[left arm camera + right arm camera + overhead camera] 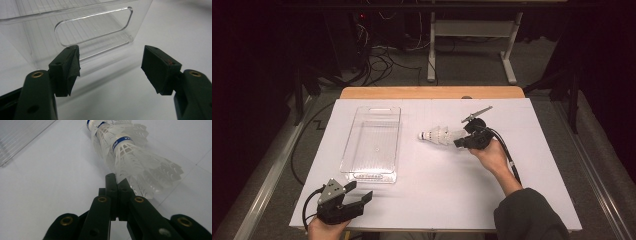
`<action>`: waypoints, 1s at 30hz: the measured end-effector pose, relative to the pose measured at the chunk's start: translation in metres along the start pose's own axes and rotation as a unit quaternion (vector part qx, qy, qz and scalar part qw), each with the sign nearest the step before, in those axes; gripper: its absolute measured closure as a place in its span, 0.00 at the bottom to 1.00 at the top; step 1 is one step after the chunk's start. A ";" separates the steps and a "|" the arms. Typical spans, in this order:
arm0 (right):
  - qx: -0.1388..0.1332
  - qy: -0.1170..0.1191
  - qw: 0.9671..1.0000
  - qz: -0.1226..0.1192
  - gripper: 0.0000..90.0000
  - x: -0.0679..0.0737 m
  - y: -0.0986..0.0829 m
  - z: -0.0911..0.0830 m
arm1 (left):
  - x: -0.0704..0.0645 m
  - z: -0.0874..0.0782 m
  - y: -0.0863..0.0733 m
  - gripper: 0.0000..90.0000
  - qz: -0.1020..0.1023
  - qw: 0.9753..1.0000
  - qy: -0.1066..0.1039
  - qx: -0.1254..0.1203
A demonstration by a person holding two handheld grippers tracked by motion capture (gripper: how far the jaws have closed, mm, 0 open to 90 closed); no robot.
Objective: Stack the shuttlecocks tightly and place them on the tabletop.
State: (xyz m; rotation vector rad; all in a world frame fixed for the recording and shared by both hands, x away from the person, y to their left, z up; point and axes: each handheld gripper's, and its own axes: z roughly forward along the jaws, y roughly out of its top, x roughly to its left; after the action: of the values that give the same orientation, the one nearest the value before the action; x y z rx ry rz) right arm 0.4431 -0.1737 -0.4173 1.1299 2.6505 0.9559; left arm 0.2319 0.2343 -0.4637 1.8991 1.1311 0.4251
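Nested white shuttlecocks [439,135] with blue bands lie on their side on the white table, cork end pointing left. In the right gripper view the shuttlecocks [130,152] stretch away from the jaws. My right gripper [460,142] [116,179] is shut, and its tips pinch the rim of the nearest feather skirt. A clear plastic bin [348,145] stands left of centre. My left gripper [360,193] is open at the table's front left corner. In the left gripper view it [111,60] faces the bin's near end wall [140,20] with the handle slot, nothing between its jaws.
The white table top [437,190] covers a wooden desk, whose far edge [432,92] shows behind it. Cables trail from both grippers. On the dark floor beyond lie more cables and a white table frame [472,30].
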 end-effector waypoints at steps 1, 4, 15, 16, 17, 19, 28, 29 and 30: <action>0.001 0.001 1.000 -0.002 1.00 0.000 0.000 0.001 | 0.000 0.000 0.000 0.35 0.000 1.000 0.000 0.000; 0.005 0.002 1.000 0.000 1.00 0.000 0.002 0.003 | 0.000 0.000 0.000 0.35 0.000 1.000 0.000 0.000; 0.016 0.013 1.000 -0.014 1.00 0.004 0.012 0.010 | 0.000 0.000 0.000 0.35 0.002 1.000 0.001 0.001; 0.017 0.014 1.000 -0.014 1.00 0.004 0.013 0.011 | 0.000 0.000 0.000 0.35 0.002 1.000 0.001 0.001; 0.018 0.014 1.000 -0.015 1.00 0.003 0.013 0.012 | 0.000 0.000 0.000 0.35 0.002 1.000 0.002 0.000; 0.020 0.016 1.000 -0.013 1.00 0.002 0.012 0.014 | 0.000 -0.001 0.000 0.35 0.002 1.000 0.002 0.000; 0.024 0.021 0.999 -0.015 1.00 0.000 0.014 0.020 | 0.000 0.000 0.000 0.35 0.002 1.000 0.001 0.001; 0.025 0.022 0.999 -0.014 1.00 0.001 0.014 0.020 | 0.000 0.000 0.000 0.35 0.003 1.000 0.001 0.002; 0.024 0.023 0.999 -0.015 1.00 0.000 0.014 0.021 | 0.000 0.000 0.000 0.35 0.003 1.000 0.001 0.002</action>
State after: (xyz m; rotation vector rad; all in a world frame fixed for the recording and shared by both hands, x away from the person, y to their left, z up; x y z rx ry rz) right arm 0.4581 -0.1555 -0.4255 1.0885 2.7318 0.9303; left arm 0.2318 0.2344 -0.4637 1.9064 1.1294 0.4292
